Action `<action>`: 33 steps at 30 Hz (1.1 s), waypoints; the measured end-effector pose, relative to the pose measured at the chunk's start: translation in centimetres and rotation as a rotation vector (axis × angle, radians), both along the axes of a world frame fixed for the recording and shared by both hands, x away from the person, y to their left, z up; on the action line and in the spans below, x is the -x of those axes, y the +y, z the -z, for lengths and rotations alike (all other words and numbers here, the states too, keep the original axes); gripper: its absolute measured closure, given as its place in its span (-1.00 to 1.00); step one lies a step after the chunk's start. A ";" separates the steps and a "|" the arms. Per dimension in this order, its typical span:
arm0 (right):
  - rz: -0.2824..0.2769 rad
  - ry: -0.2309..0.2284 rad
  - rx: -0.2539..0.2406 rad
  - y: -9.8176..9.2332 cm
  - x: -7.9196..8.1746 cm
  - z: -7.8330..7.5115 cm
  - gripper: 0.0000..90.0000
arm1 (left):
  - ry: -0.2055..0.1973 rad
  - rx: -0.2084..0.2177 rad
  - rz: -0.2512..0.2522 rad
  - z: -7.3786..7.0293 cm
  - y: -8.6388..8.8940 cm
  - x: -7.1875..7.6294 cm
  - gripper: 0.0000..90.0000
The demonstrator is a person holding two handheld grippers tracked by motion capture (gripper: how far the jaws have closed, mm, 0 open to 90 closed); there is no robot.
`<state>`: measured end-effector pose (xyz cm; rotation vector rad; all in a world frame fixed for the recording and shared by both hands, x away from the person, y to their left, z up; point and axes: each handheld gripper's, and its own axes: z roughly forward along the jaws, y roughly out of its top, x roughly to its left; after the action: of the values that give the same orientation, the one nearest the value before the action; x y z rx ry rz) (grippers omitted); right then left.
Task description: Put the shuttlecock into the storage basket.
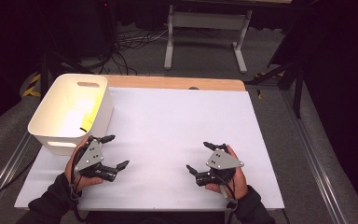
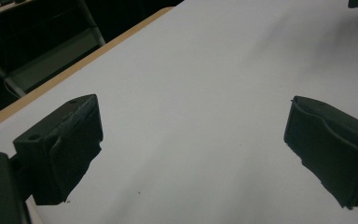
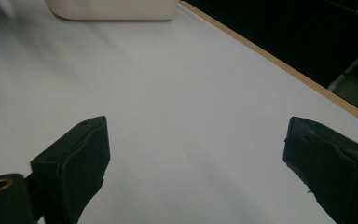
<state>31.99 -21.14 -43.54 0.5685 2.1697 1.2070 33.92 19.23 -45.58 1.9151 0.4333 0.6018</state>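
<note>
At the left of the high view a white bin (image 1: pixel 72 112) stands on the worktop's upper left corner, something yellow glowing inside it with a small dark mark; what it is cannot be told. Just below the bin the left gripper (image 1: pixel 118 151) hovers over the white sheet (image 1: pixel 177 126), jaws spread wide and holding nothing. In the left gripper view the two black pads stand far apart over bare sheet. Toward the lower right of the high view the right gripper (image 1: pixel 199 156) mirrors it, jaws wide and empty, pointing back toward the centre; in the right gripper view the bin (image 3: pixel 112 9) sits at the top edge.

Both tools look poised at rest, so the likely step is a reach to the bin by the nearer left gripper: best come over the rim from above, jaws kept wide, clear of the wall.

The sheet covers a wooden worktop (image 1: pixel 177 83). Beyond it lie grey carpet, cables and a white table frame (image 1: pixel 207 28) in a dark room.
</note>
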 end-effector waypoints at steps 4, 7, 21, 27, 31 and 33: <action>0.003 0.004 0.000 -0.1 -0.1 0.1 -0.82 | 0.024 0.018 -0.013 0.4 0.7 0.3 -0.86; 0.001 0.004 -0.002 -0.1 0.0 0.1 -0.82 | 0.024 0.000 -0.010 0.7 0.7 0.8 -0.88; -0.004 0.007 -0.002 -0.2 0.1 0.3 -0.83 | 0.066 -0.010 -0.056 1.8 3.0 1.8 -0.93; -0.009 0.013 -0.002 -0.1 0.1 0.4 -0.83 | 0.072 0.001 -0.060 1.7 3.5 1.9 -0.94; -0.015 0.012 -0.001 0.0 0.1 0.4 -0.83 | 0.072 0.006 -0.059 1.7 3.5 2.0 -0.94; -0.012 0.012 0.002 -0.1 0.1 0.4 -0.83 | 0.073 0.002 -0.048 1.7 3.4 2.0 -0.94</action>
<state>31.90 -21.21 -43.96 0.5641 2.1870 1.2109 31.97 22.66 -47.27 1.9340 0.5274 0.5642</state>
